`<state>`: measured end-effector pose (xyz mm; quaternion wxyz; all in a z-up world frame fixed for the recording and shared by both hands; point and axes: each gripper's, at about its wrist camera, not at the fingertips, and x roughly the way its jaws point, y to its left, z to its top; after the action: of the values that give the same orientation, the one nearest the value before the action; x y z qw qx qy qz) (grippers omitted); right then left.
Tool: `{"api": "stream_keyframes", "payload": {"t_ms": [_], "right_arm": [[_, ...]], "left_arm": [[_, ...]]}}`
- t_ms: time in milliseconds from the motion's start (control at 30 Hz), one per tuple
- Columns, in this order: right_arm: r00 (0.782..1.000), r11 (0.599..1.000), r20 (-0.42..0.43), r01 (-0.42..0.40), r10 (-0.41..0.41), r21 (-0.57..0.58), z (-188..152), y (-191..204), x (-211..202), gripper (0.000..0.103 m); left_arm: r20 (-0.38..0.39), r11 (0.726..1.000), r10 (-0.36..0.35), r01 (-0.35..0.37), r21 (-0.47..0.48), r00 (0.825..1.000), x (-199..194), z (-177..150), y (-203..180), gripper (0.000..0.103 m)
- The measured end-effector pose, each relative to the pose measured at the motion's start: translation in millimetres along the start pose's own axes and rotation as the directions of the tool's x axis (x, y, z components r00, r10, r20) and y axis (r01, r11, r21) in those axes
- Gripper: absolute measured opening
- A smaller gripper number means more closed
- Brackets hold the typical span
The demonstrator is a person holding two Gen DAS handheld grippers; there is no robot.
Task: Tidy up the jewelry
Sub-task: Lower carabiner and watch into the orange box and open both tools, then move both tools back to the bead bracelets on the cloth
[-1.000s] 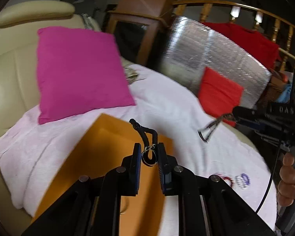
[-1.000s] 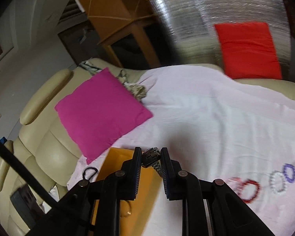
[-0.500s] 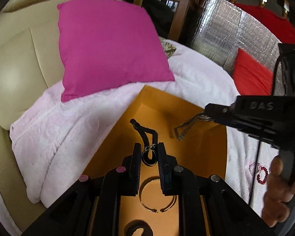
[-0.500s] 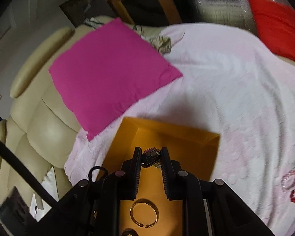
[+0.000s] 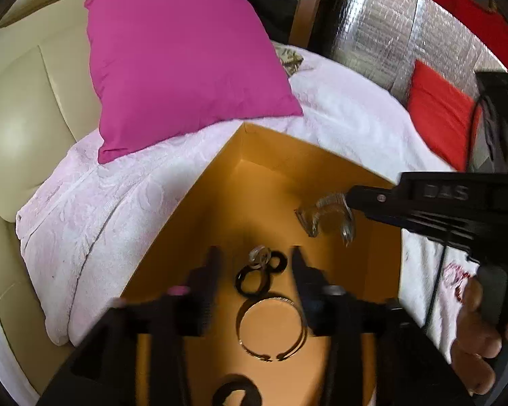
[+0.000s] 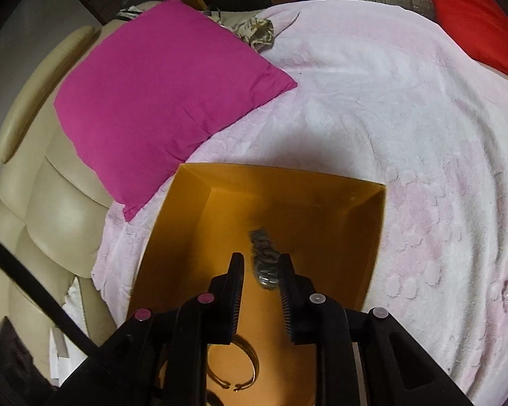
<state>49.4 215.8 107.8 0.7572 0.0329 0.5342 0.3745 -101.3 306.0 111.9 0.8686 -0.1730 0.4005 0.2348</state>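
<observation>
- A cream sofa (image 5: 27,108) carries a pale pink blanket (image 6: 372,108), with a magenta cushion (image 5: 183,64) at the back and a red cushion (image 5: 437,125) far right.
- An orange box (image 6: 321,189) sits open on the blanket, its far wall near the magenta cushion.
- Left gripper (image 5: 254,264): jaws apart over a black ring piece (image 5: 254,279) and a metal bangle (image 5: 271,328).
- Right gripper (image 6: 260,267): jaws apart; a blurred metal watch (image 6: 264,257) lies between them, inside the box.

magenta cushion (image 5: 183,64), orange box (image 6: 321,199), pale pink blanket (image 6: 372,101), cream sofa (image 5: 27,101), red cushion (image 5: 437,128)
</observation>
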Motion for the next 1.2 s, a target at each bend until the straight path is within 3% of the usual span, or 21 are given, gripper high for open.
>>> {"api": "stream_keyframes", "payload": {"t_ms": [67,267,433,600,700,800,900,1033,1200], "right_arm": [[0.999,0.999,0.023,-0.036,0.036,0.008,-0.5,-4.7,-17.8,0.033],[0.980,0.994,0.179,-0.095,0.085,0.048,-1.4,-43.9,-102.9,0.033],[0.958,0.993,0.286,-0.054,0.022,0.105,-15.7,-109.7,-182.0,0.033],[0.912,0.963,0.401,-0.028,-0.084,0.267,-50.1,-211.6,-258.5,0.033],[0.885,0.931,0.443,-0.032,-0.143,0.364,-78.9,-269.0,-289.2,0.034],[0.876,0.901,0.447,-0.036,-0.180,0.433,-106.2,-314.1,-298.0,0.035],[0.885,0.860,0.425,-0.061,-0.188,0.506,-128.0,-356.1,-289.5,0.035],[0.893,0.811,0.409,-0.095,-0.187,0.578,-147.6,-396.1,-272.0,0.035],[0.903,0.804,0.381,-0.072,-0.199,0.591,-146.0,-417.1,-245.3,0.035]], "left_arm": [[0.028,1.000,-0.004,0.004,-0.001,1.000,-7.6,1.8,-4.0,0.056],[0.080,0.999,-0.020,0.018,0.034,0.997,-21.1,3.9,-29.6,0.060],[0.134,0.994,-0.029,0.014,0.106,0.991,-32.3,1.0,-68.8,0.063],[0.214,0.977,-0.081,0.035,0.210,0.974,-46.2,-8.3,-124.3,0.068],[0.220,0.959,-0.121,0.057,0.276,0.968,-47.2,-17.4,-157.1,0.068],[0.193,0.927,-0.155,0.075,0.367,0.969,-41.3,-31.8,-195.5,0.069],[0.141,0.892,-0.177,0.098,0.442,0.974,-28.6,-45.5,-227.6,0.069],[0.075,0.871,-0.195,0.137,0.471,0.978,-13.4,-55.4,-258.6,0.069],[-0.053,0.847,-0.217,0.215,0.485,0.975,13.1,-65.9,-286.1,0.069]]}}
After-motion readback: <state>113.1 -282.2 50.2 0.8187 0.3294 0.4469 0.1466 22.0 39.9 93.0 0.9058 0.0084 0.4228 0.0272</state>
